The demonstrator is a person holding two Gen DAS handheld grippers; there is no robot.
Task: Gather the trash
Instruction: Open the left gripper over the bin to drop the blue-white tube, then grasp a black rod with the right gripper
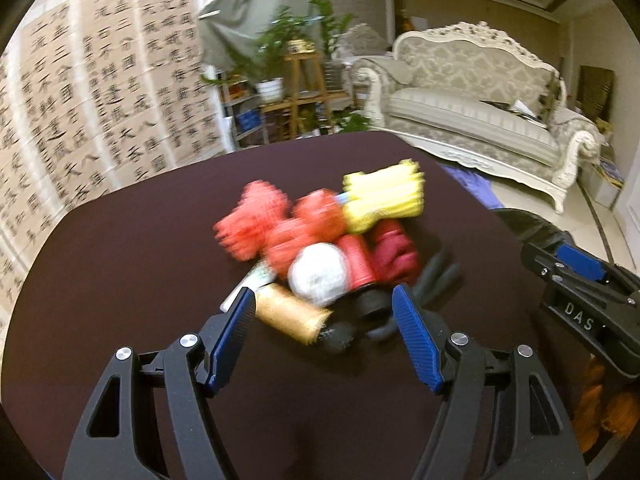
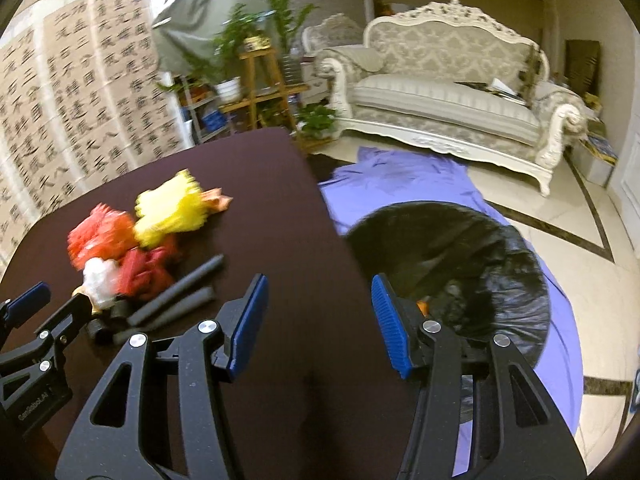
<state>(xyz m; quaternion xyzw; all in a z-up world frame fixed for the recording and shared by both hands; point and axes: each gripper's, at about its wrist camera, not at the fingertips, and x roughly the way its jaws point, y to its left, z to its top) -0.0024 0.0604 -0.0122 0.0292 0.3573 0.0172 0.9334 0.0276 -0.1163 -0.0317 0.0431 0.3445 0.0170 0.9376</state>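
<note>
"DAS" on my right tongs [image 1: 576,316]; "GenRobot.AI" on my left tongs [image 2: 34,408]; Chinese calligraphy on wall scrolls [image 1: 100,92], unread.

- The trash pile [image 1: 320,248] is looking blurred in both views, so the red and yellow pieces are staying without clear shape.
- The left gripper [image 2: 30,320] is being cut by the left edge of the right view.
- The black bag [image 2: 460,272] is hiding partly behind the table [image 2: 280,208] and a blue finger [image 2: 390,320].
- The orange thing [image 1: 600,400] is too unclear to name.
</note>
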